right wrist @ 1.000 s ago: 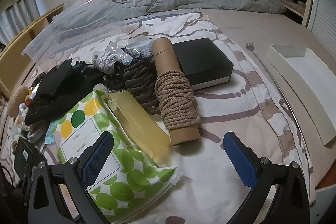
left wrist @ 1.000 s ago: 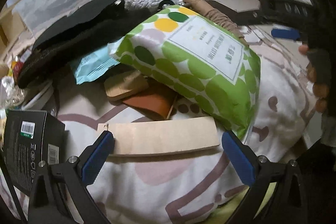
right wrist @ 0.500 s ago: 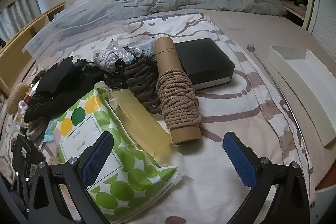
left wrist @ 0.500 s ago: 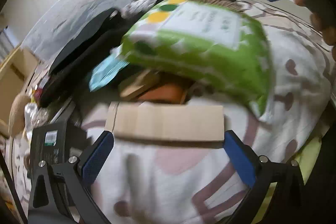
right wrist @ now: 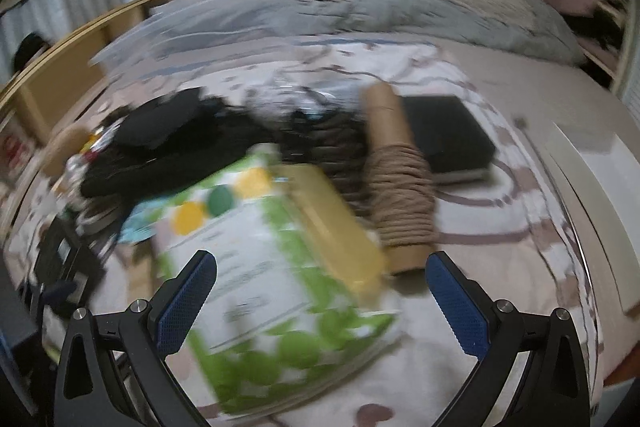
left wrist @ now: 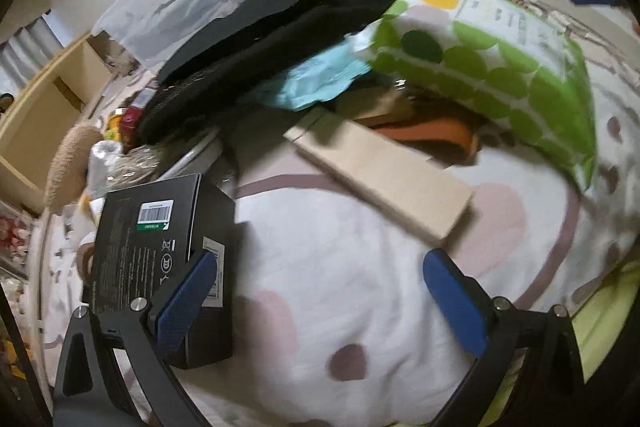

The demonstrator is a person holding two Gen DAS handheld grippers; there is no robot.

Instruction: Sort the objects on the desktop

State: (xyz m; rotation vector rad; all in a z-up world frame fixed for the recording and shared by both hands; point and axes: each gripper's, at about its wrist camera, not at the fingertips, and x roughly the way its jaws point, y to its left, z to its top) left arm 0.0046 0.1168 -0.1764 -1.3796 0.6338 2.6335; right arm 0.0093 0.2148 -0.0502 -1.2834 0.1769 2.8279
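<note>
Selecting a target appears to be the step in hand: nothing is gripped yet. The left gripper (left wrist: pixel 320 291) is spread wide and empty over the white patterned bedsheet (left wrist: pixel 344 267), with its left pad just in front of the black printed carton with a barcode label (left wrist: pixel 160 247). The flat pale cardboard strip (left wrist: pixel 380 183) lies ahead and slightly right, angled across the sheet, apart from both pads. Behind it an orange-brown flat item (left wrist: pixel 436 133) is partly tucked under the green-dotted white soft pack (left wrist: pixel 492 47), with a teal plastic pouch (left wrist: pixel 316 79) and black fabric items (left wrist: pixel 256 55) further back. The right gripper (right wrist: pixel 320 299) is likewise released and empty, hovering over the same green-dotted pack (right wrist: pixel 264 275); the yellow translucent flat case (right wrist: pixel 336 219) rests on it, and the cardboard tube wound with tan rope (right wrist: pixel 400 183) lies just beside, with a black flat box (right wrist: pixel 448 131) behind. The right view is heavily motion-blurred, so fine contact cannot be judged. Next move, as a judgement: 1 item must be centred between the pads and the jaws squared to it before closing; the cardboard strip is thin and flat on soft bedding, so an edge pick is likely needed.
</note>
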